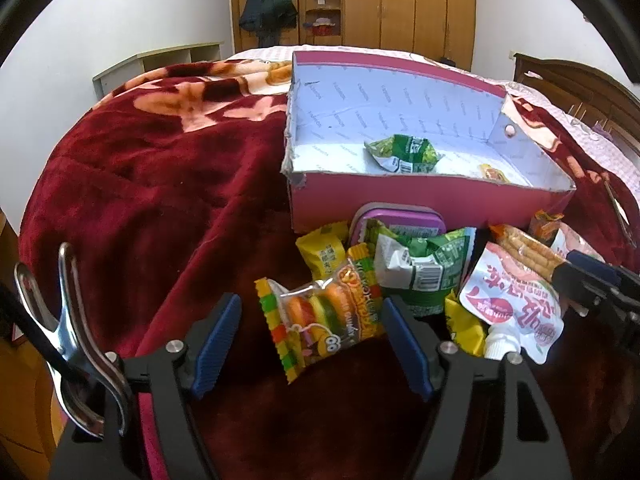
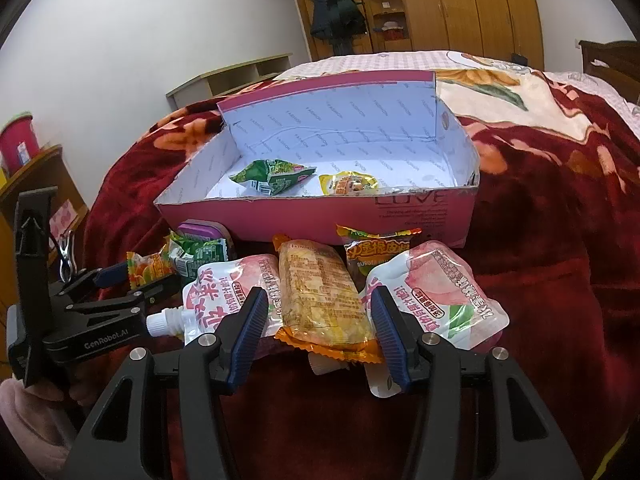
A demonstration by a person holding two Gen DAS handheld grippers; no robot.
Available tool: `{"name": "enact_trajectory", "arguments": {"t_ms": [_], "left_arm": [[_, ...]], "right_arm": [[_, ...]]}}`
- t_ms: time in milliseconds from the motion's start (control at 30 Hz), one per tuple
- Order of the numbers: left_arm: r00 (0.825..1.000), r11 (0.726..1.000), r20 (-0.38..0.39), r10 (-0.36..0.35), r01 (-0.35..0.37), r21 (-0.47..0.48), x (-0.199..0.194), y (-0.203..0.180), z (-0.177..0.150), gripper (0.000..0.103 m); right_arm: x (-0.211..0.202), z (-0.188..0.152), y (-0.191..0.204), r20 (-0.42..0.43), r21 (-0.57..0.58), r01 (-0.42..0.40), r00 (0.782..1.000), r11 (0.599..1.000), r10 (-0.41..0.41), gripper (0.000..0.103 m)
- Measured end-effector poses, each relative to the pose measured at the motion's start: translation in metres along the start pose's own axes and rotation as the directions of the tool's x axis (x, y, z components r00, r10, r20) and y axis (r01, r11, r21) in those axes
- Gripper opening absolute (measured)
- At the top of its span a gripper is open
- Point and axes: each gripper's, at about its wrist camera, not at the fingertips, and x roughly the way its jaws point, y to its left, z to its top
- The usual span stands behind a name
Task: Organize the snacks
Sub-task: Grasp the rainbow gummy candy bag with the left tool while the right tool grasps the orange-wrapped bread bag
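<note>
A pink cardboard box (image 1: 420, 204) (image 2: 300, 216) lies open on the red blanket, holding a green packet (image 1: 404, 154) (image 2: 272, 176) and a small yellow packet (image 1: 494, 172) (image 2: 348, 184). Loose snacks are piled in front of it. My left gripper (image 1: 311, 302) (image 2: 120, 280) is open around a burger gummy packet (image 1: 320, 320); a gap shows at the left pad. My right gripper (image 2: 319, 292) (image 1: 588, 280) straddles an orange cracker packet (image 2: 324, 304) (image 1: 528, 252) lying on two peach drink pouches (image 2: 440, 292). A strip of pouch shows beside its left pad, so it is open.
The pile also has a green packet (image 1: 424, 264), a yellow packet (image 1: 322, 252), a purple tin (image 1: 396, 218) and a brown burger snack (image 2: 376, 248). A metal clip (image 1: 76, 320) sits by my left gripper. A pink sleeve (image 2: 24, 420) shows at lower left. Wardrobes stand behind the bed.
</note>
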Motion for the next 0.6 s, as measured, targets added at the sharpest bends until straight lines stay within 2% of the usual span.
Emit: {"name": "enact_trajectory", "arguments": {"t_ms": [67, 100, 233, 400, 467, 533, 600], "left_arm": [[1.0, 1.0, 0.003, -0.01, 0.01, 0.011, -0.002, -0.002, -0.001, 0.059], [1.0, 1.0, 0.005, -0.006, 0.006, 0.019, -0.003, -0.004, -0.001, 0.048], [1.0, 1.0, 0.009, -0.011, 0.011, 0.019, -0.005, -0.003, -0.001, 0.043], [0.999, 0.999, 0.021, -0.034, 0.034, -0.003, -0.012, 0.002, 0.0, 0.043], [0.999, 0.999, 0.029, -0.042, 0.042, -0.011, -0.015, 0.004, 0.001, 0.043], [0.998, 0.999, 0.037, -0.049, 0.049, -0.014, -0.018, 0.004, 0.001, 0.043], [0.998, 0.998, 0.044, -0.053, 0.053, -0.014, -0.021, 0.004, 0.001, 0.043]], "right_arm": [[-0.001, -0.001, 0.0, 0.002, 0.003, -0.001, 1.0, 1.0, 0.001, 0.055], [-0.001, 0.0, -0.001, 0.002, 0.008, -0.004, 1.0, 1.0, 0.004, 0.055], [-0.001, 0.003, -0.003, -0.003, 0.025, -0.014, 1.0, 1.0, 0.014, 0.055], [0.005, 0.008, 0.001, -0.003, 0.004, 0.002, 1.0, 1.0, -0.002, 0.055], [0.009, 0.009, 0.005, -0.014, -0.017, -0.002, 1.0, 1.0, 0.001, 0.055], [0.021, 0.01, 0.006, -0.061, -0.012, -0.013, 0.998, 1.0, 0.012, 0.055], [0.026, 0.01, 0.006, -0.051, -0.004, 0.009, 0.999, 1.0, -0.009, 0.055]]}}
